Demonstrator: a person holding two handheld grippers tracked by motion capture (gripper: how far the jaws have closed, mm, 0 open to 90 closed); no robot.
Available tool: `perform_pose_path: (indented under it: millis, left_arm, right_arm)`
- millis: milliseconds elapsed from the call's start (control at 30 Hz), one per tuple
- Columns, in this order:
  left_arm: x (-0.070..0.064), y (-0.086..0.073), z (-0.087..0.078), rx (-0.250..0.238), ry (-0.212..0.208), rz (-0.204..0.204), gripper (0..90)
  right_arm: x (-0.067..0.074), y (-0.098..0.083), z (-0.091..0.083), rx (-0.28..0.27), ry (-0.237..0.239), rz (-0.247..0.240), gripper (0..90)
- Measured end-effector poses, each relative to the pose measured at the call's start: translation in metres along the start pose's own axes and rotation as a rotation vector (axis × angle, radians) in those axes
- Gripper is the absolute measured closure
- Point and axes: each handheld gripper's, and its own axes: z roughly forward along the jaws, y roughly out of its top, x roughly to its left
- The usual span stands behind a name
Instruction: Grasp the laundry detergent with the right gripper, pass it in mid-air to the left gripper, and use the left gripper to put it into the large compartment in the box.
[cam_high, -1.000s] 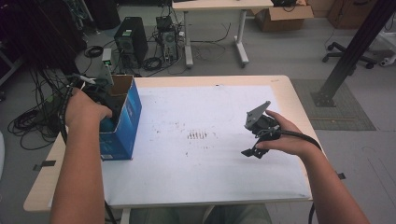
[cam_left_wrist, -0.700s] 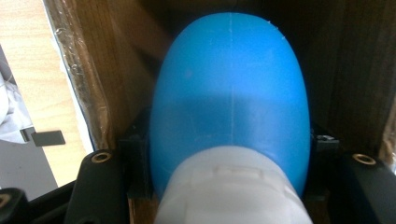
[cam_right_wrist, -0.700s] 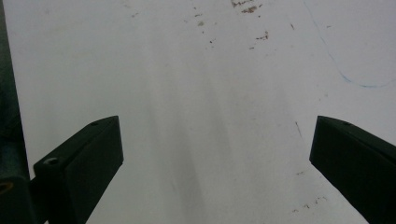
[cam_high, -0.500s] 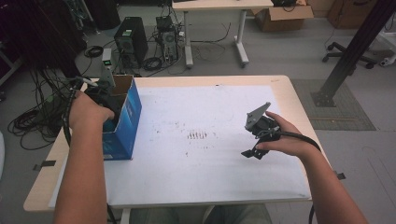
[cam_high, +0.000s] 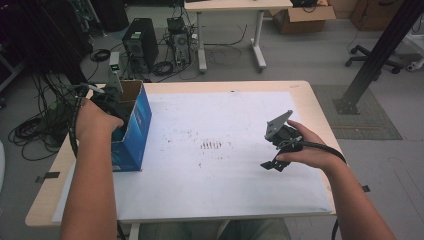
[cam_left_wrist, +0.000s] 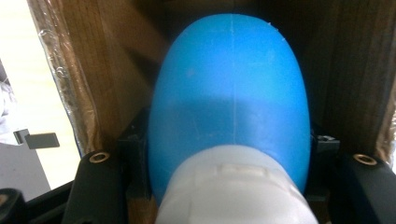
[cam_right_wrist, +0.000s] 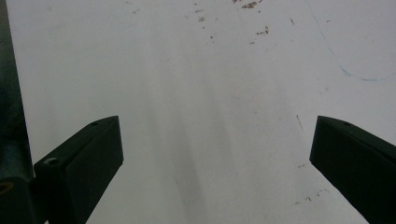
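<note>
Jaws of the left gripper (cam_left_wrist: 229, 186) clamp a blue bulb (cam_left_wrist: 229, 107).

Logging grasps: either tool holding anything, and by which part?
Left tool grips a blue rounded object across its sides near its white end, inside the box. Right tool open, holding nothing.

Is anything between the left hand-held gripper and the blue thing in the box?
No. The left hand-held gripper is inside the cardboard box, its jaws closed on either side of the blue object; nothing sits between them.
</note>
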Motion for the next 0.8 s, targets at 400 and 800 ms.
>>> perform_pose_path:
  millis: [400,800]
  left_arm:
    - [0.001,0.000,-0.001,0.006,-0.010,-0.006,34.6]
    - [-0.001,-0.002,-0.017,-0.009,-0.007,-0.004,31.2]
  right_arm:
    - [0.000,0.001,0.002,0.005,0.006,-0.002,2.9]
    - [0.001,0.000,0.004,0.001,0.006,-0.006,2.9]
